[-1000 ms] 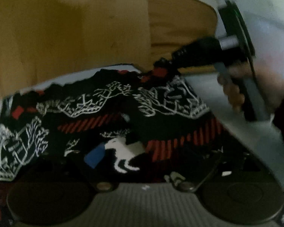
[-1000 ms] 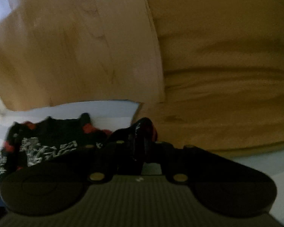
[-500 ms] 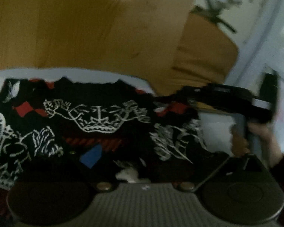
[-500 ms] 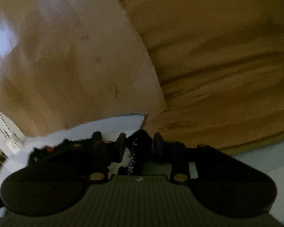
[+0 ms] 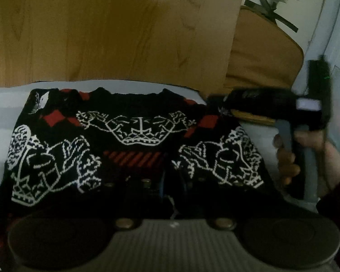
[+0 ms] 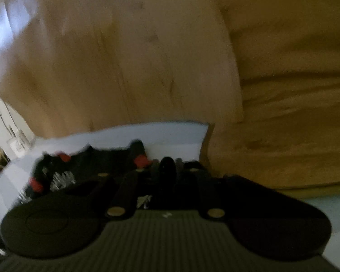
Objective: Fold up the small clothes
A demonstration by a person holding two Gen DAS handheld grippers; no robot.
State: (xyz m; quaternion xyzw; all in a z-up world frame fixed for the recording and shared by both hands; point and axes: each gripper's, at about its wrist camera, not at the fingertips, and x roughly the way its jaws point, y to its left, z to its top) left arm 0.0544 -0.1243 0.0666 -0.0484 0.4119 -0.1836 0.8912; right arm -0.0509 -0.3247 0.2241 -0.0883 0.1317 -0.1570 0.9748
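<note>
While the black knit sweater [image 5: 138, 140] lies spread across the white table [image 5: 2, 117], its red diamonds and white stitched pattern face up and its far edge runs close to the table's far rim. Seen from the left wrist camera, the garment fills the middle of the view from 9 o'clock to 3 o'clock, with the near part reaching right up to the left gripper [image 5: 167, 188]. That gripper sits at 6 o'clock, low over the near hem; its fingers are dark against dark cloth, so I cannot tell whether they are parted or pinching fabric.

At 3 o'clock the right gripper [image 5: 222, 107] points at the sweater's far right corner, with the person's right hand [image 5: 306, 154] wrapped around its handle. From the right wrist camera, a dark fold of the sweater [image 6: 167, 170] stands up between the two fingers, which appear closed on it, though the picture is blurred. More of the garment, with red patches, lies toward 9 o'clock in that view.

Beyond the table stands a wooden panel [image 5: 102, 34] at 12 o'clock, and a tan cushion [image 5: 260, 52] sits toward 2 o'clock beside it.
</note>
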